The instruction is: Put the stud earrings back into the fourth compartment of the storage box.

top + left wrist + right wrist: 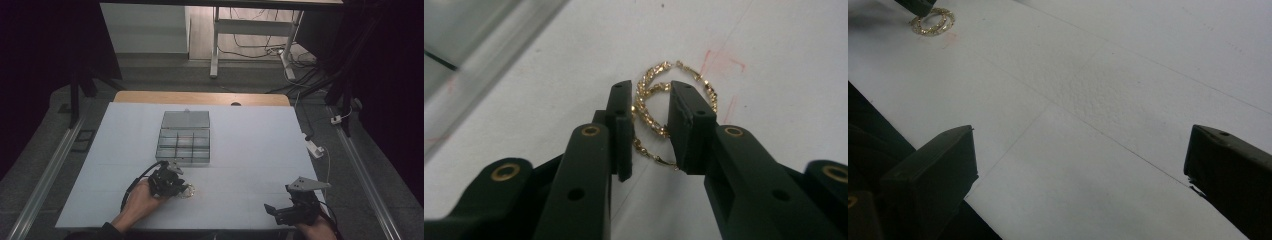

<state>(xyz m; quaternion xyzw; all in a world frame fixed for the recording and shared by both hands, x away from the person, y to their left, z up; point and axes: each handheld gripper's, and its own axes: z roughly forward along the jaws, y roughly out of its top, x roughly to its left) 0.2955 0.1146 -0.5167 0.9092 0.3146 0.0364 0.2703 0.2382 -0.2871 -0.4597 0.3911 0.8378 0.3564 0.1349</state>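
My left gripper (651, 107) view shows what the high view blurs: two twisted gold hoop earrings (659, 100) lying on the white table (250, 150), between its part-open jaws, not yet pinched. My right gripper (280, 211) rests low near the table's front edge, jaws wide apart and holding nothing.

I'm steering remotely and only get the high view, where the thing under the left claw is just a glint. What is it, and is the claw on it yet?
Observer: It's a pair of gold hoop earrings, lying overlapped on the white table.
Operator: Is the left claw closed on them?
Observer: No. The left claw is open, with its jaws either side of the hoops' overlapping part and a gap between them.
Operator: And the right claw?
Observer: The right claw is wide open, with bare table between its jaws.
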